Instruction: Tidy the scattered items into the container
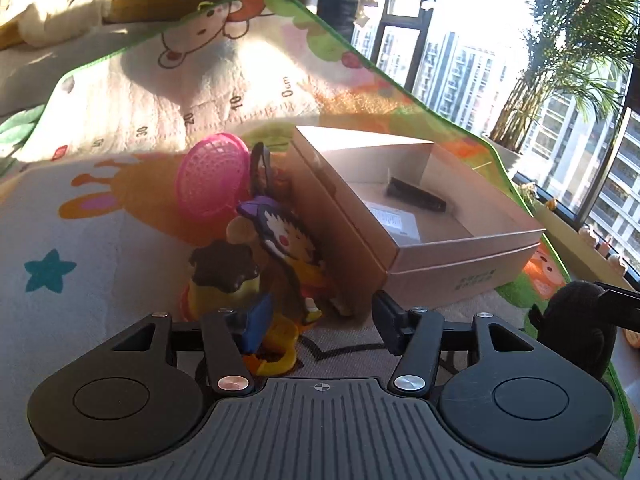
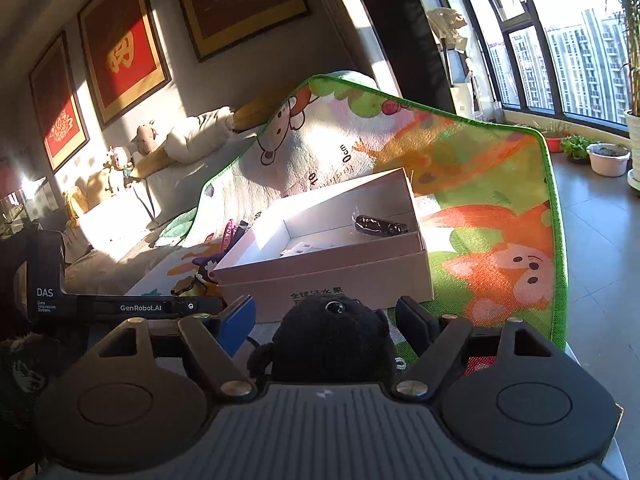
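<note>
Nearest to us, our right gripper [image 2: 326, 322] has its jaws spread wide on either side of a black plush toy [image 2: 332, 344], pads not pressing it as far as we can tell, so nothing's grabbed. The plush sits on the play mat [image 2: 500, 184] just in front of the cardboard box [image 2: 320, 276].

Our left gripper [image 1: 320, 320] is spread wide too, hovering over the toy pile by the box's left wall: a yellow ring toy [image 1: 280, 344] right at the blue fingertip, then the chocolate pudding toy [image 1: 224, 276], the cartoon character keychain [image 1: 286, 240], and furthest back the pink mesh basket [image 1: 212, 174] tipped on its side.

Inside the box there's a dark wrapped stick [image 1: 416, 198] near the far wall and a white paper label [image 1: 394, 220] flat on the bottom.
</note>
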Demonstrator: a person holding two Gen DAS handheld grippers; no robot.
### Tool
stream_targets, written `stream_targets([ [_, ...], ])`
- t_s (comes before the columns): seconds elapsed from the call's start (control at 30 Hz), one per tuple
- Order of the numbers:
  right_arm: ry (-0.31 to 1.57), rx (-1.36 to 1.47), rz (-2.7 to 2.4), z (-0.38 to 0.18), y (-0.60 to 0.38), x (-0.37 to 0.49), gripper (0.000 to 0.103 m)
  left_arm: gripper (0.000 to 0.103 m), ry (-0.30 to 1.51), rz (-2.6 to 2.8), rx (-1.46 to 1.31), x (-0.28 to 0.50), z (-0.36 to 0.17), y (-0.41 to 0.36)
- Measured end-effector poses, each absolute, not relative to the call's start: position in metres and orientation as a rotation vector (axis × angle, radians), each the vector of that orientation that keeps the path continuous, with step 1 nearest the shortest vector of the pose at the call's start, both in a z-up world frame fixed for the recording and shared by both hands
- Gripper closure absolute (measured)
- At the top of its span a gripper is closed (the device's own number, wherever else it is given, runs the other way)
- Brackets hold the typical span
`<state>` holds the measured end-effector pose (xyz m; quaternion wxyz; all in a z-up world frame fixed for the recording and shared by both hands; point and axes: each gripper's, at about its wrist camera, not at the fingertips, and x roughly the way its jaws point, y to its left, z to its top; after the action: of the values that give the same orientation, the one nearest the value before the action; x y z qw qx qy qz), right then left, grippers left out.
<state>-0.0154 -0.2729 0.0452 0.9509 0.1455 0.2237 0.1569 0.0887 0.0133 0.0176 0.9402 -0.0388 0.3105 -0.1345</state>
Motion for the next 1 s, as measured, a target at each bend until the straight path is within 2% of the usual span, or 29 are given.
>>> stream_targets([
  [0.1, 0.445, 0.298, 0.323, 0.045, -0.273, -0.017, 0.019, 0.035, 0.602, -0.214, -0.020, 0.087, 0.020, 0.019],
  [0.23, 0.443, 0.284, 0.322, 0.045, -0.269, -0.016, 0.017, 0.015, 0.593, -0.097, 0.052, 0.094, 0.019, 0.037],
  [0.33, 0.448, 0.256, 0.308, 0.044, -0.265, -0.015, 0.012, 0.014, 0.610, -0.044, 0.041, 0.100, 0.018, 0.056],
  [0.43, 0.450, 0.223, 0.292, 0.041, -0.261, -0.016, 0.009, 0.009, 0.614, -0.058, 0.023, 0.103, 0.021, 0.067],
  [0.63, 0.425, 0.173, 0.251, 0.033, -0.254, -0.018, 0.006, 0.011, 0.565, -0.190, -0.008, 0.092, 0.032, 0.052],
  [0.7, 0.422, 0.163, 0.234, 0.030, -0.252, -0.017, 0.004, 0.018, 0.549, -0.228, 0.033, 0.092, 0.032, 0.035],
  [0.77, 0.421, 0.159, 0.226, 0.028, -0.252, -0.017, 0.003, 0.037, 0.565, -0.226, 0.065, 0.099, 0.027, 0.025],
  [0.8, 0.419, 0.164, 0.227, 0.028, -0.253, -0.018, 0.003, 0.040, 0.577, -0.224, 0.058, 0.104, 0.024, 0.024],
  [1.0, 0.432, 0.192, 0.222, 0.025, -0.258, -0.015, 0.000, 0.039, 0.620, -0.255, 0.001, 0.118, 0.009, 0.024],
])
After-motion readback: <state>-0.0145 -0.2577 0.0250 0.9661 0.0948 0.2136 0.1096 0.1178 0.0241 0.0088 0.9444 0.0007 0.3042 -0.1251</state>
